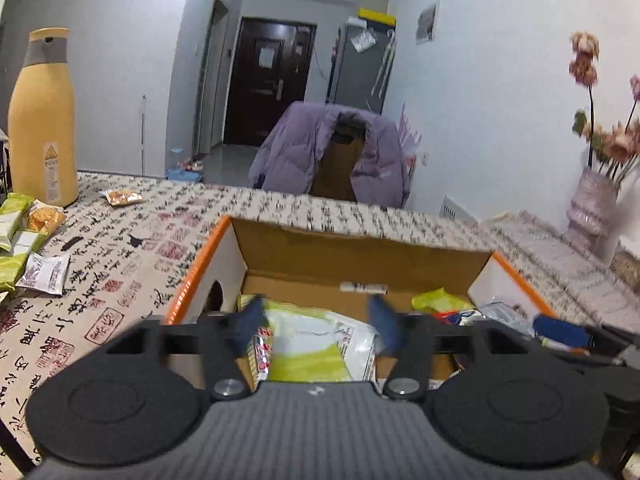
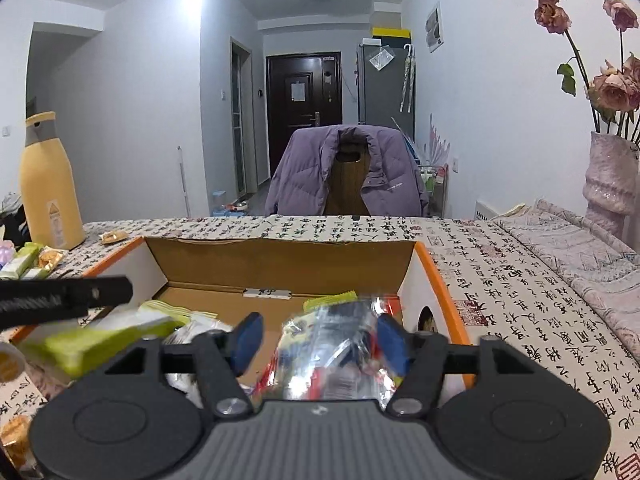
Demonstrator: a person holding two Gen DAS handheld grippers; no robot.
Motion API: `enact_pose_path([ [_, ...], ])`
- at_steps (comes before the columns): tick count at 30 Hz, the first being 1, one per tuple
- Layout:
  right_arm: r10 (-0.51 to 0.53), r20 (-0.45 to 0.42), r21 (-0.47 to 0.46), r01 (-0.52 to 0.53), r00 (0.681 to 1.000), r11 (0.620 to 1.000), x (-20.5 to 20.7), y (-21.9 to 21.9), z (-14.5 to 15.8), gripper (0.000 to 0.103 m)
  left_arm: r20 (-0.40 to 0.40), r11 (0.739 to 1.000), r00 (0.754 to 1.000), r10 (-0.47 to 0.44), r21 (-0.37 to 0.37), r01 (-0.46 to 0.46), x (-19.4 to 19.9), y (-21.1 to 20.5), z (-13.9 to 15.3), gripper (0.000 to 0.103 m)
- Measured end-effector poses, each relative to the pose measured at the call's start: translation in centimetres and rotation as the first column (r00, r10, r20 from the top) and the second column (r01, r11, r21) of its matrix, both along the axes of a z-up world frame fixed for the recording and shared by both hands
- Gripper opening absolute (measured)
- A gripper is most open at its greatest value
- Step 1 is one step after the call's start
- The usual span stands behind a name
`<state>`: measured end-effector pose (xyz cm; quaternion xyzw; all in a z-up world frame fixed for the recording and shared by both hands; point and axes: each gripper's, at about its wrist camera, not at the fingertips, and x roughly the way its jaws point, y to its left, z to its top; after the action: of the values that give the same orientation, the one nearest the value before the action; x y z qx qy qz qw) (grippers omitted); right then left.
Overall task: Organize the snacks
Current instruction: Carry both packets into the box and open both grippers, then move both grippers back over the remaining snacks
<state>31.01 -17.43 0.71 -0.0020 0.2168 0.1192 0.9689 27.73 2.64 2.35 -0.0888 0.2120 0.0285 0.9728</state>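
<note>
Hovering over the open cardboard box [image 1: 360, 248], the left gripper [image 1: 318, 320] has its blue-padded jaws spread wide, and a green-and-white snack packet [image 1: 316, 344] lies below and between them inside the box; the pads do not seem to press on it, though motion blur makes that less than certain. The right gripper [image 2: 320, 338] stands just beside it over the same box [image 2: 280, 256], jaws likewise parted, with a crinkly clear-foil snack bag [image 2: 332, 344] between them; its right pad sits close against the bag, the left pad is apart from it, so it looks released rather than gripped. Around these two, the box already holds several packets: green ones [image 2: 104, 340] on the left side and more mixed wrappers toward the right wall.

Out on the calligraphy-print tablecloth [image 1: 120, 264], work remains. A cluster of green and orange packets [image 1: 24, 232] lies near the tall yellow bottle [image 1: 42, 120], a white sachet [image 1: 44, 274] sits beside them, and one small orange snack [image 1: 123, 197] rests alone farther back. By my judgement the sorting is well past halfway, with that left-hand group still to be gathered.
</note>
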Motion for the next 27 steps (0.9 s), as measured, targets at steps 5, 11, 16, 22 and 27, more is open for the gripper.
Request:
enact_pose_path([
  [5, -0.005, 0.02, 0.012, 0.005, 1.0, 1.0, -0.5, -0.4, 0.1, 0.103, 0.062, 0.999, 0.998, 0.031, 0.01, -0.032, -1.1, -0.1, 0.7, 0.103],
  [11, -0.021, 0.036, 0.013, 0.021, 0.999, 1.0, -0.7, -0.6, 0.2, 0.103, 0.055, 0.999, 0.998, 0.043, 0.012, -0.044, -1.0, -0.1, 0.9, 0.103],
  [16, -0.026, 0.046, 0.013, 0.026, 0.999, 1.0, -0.9, -0.6, 0.3, 0.103, 0.069, 0.999, 0.997, 0.047, 0.024, -0.049, -1.2, -0.1, 1.2, 0.103],
  [22, -0.047, 0.073, 0.009, 0.046, 0.996, 0.999, -2.3, -0.9, 2.1, 0.103, 0.082, 0.999, 0.995, 0.052, 0.005, -0.053, -2.2, -0.1, 2.9, 0.103],
  [27, -0.026, 0.099, -0.003, 0.026, 0.995, 1.0, -4.1, -0.8, 4.0, 0.103, 0.121, 0.999, 0.992, 0.019, 0.036, -0.024, -4.0, -0.5, 4.7, 0.103],
])
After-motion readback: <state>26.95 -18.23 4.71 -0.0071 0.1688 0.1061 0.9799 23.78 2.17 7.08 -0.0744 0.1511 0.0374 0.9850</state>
